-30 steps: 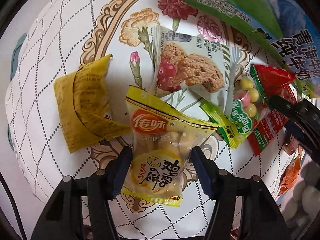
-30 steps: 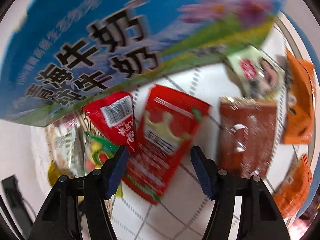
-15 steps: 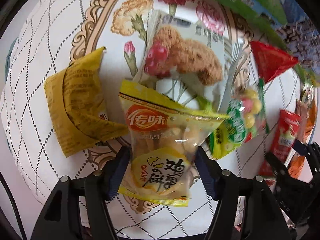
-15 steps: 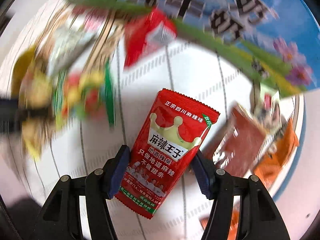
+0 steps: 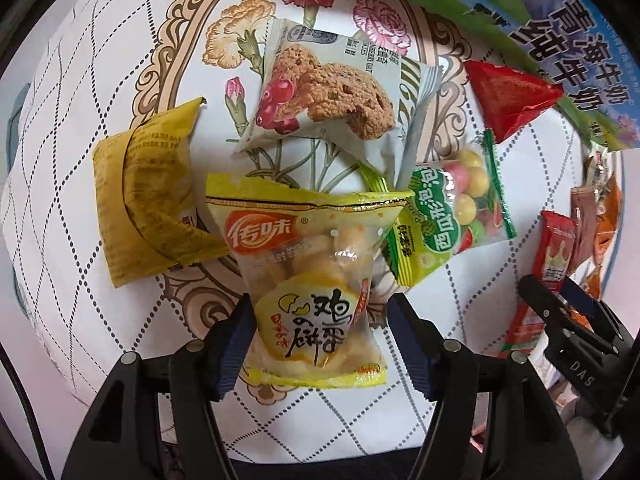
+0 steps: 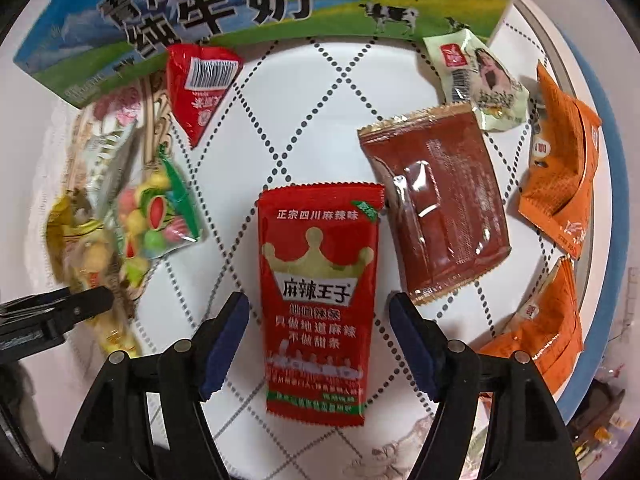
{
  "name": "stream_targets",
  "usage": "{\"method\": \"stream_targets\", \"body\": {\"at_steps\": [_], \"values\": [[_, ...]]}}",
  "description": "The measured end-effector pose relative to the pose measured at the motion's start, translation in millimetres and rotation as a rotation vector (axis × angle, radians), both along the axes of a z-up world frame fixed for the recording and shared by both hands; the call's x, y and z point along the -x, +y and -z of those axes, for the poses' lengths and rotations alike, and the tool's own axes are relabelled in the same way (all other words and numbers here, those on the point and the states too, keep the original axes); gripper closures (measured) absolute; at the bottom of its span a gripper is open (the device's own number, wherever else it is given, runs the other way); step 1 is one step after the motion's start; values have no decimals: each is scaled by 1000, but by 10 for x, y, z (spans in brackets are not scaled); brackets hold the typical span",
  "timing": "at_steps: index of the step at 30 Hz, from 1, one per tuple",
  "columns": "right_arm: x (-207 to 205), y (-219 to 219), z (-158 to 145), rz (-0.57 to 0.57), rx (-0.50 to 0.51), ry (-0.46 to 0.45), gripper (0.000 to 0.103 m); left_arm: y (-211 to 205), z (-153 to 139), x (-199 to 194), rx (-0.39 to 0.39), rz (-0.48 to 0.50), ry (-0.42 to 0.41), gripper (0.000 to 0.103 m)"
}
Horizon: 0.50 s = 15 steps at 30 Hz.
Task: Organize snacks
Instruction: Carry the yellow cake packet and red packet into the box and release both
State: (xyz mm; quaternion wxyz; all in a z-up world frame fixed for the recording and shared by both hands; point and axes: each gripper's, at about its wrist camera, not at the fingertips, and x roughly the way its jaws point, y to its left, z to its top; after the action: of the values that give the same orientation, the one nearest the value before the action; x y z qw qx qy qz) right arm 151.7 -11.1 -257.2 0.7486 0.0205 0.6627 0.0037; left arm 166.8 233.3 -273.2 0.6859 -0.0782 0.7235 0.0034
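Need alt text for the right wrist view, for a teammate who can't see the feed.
The right gripper points down over a red spicy-strip packet lying flat on the patterned tablecloth, its jaws just opened, clear of the packet. A brown sachet and orange packets lie to the right, a candy bag left, a milk carton above.

A white cloth (image 5: 100, 92) printed with a dotted diamond grid covers the worktop. At its middle sits an ornate tan scroll frame (image 5: 188, 20) enclosing printed carnations (image 5: 240, 28) in yellow, red and pink. A large milk carton box (image 6: 224, 4), blue and green with bold black characters and small cows, stands along the worktop's far edge.
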Motion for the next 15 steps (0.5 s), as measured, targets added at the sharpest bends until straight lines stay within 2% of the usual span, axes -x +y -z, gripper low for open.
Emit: {"method": "stream_targets", "body": {"at_steps": [3, 5, 8, 10, 15], "values": [[30, 54, 92, 1, 43, -31, 27, -73, 101, -17, -44, 7, -15, 39], [88, 75, 121, -8, 70, -54, 31, -121, 123, -6, -69, 5, -44, 52], [253, 107, 122, -25, 85, -87, 45, -217, 97, 51, -62, 6, -75, 57], [356, 89, 84, -22, 75, -98, 50, -296, 46, 94, -57, 10, -86, 57], [494, -13, -141, -3, -19, -107, 53, -454, -59, 207, -50, 24, -118, 58]]}}
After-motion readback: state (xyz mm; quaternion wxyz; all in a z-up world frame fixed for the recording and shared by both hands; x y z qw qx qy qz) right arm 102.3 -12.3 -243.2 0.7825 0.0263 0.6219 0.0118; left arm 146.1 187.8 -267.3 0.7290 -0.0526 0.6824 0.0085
